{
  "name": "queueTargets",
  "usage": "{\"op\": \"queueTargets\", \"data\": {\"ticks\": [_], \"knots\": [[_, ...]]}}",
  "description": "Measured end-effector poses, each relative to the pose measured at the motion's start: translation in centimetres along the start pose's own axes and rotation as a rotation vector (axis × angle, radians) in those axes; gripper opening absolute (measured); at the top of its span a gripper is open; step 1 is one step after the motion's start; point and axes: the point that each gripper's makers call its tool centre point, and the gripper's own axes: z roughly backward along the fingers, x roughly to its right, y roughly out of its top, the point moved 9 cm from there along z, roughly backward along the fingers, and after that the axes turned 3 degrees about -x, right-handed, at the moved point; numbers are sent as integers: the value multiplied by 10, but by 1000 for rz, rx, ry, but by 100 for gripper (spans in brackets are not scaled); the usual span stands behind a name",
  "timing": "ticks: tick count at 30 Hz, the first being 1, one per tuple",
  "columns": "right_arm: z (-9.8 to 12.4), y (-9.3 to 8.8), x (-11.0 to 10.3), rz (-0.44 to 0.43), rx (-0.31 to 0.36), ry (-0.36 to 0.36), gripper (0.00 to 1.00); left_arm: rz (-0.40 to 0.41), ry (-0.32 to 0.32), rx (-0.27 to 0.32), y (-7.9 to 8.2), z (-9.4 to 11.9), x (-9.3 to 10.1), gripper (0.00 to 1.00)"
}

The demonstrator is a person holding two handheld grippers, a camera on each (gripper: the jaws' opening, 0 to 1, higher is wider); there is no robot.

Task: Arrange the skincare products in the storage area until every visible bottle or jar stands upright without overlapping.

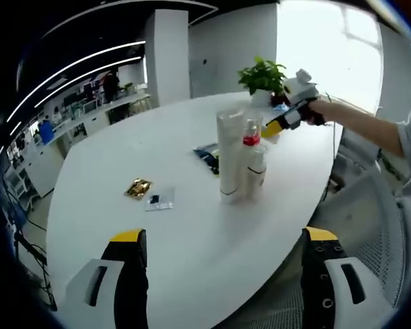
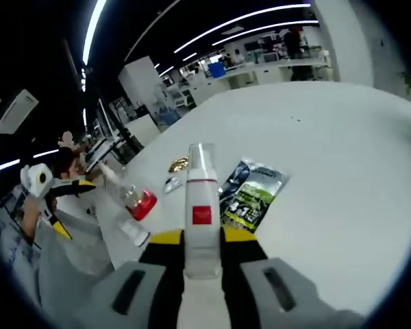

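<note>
White table (image 1: 123, 226) carries the cluster of skincare products: a tall white tube (image 1: 229, 154) upright, a red-capped bottle (image 1: 251, 140) and a shorter white bottle (image 1: 256, 171) pressed close beside it. The right gripper (image 2: 203, 255) has its jaws clenched on a clear-capped bottle (image 2: 201, 205) with a red label, held over the table next to a green sachet (image 2: 250, 192). To set it well, lower it straight, base flat, on bare table clear of the sachet, then release. The left gripper (image 1: 222, 281) hangs with jaws spread, holding nothing. Count: probably four containers, one green sachet, one gold packet (image 1: 138, 188), one small clear packet (image 1: 159, 200).
</note>
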Motion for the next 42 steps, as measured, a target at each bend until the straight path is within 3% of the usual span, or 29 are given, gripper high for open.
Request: {"op": "queueTargets", "data": {"ticks": [14,16,21,29,34,42], "knots": [[37,-12,-44,12,146,43,19,25,-31,87,15,-1,13,89],[39,-13,-53,9,156,81,19,18,-40,90,17,-3,14,87],[42,-15,-69,26,177,101,19,22,-63,104,21,-4,18,85],[40,-22,-89,49,202,147,19,26,-100,96,23,-6,22,74],[31,-26,-100,50,203,182,19,64,-172,120,27,-9,28,49],[16,-31,-116,89,174,189,19,69,-233,172,36,-14,31,40]]}}
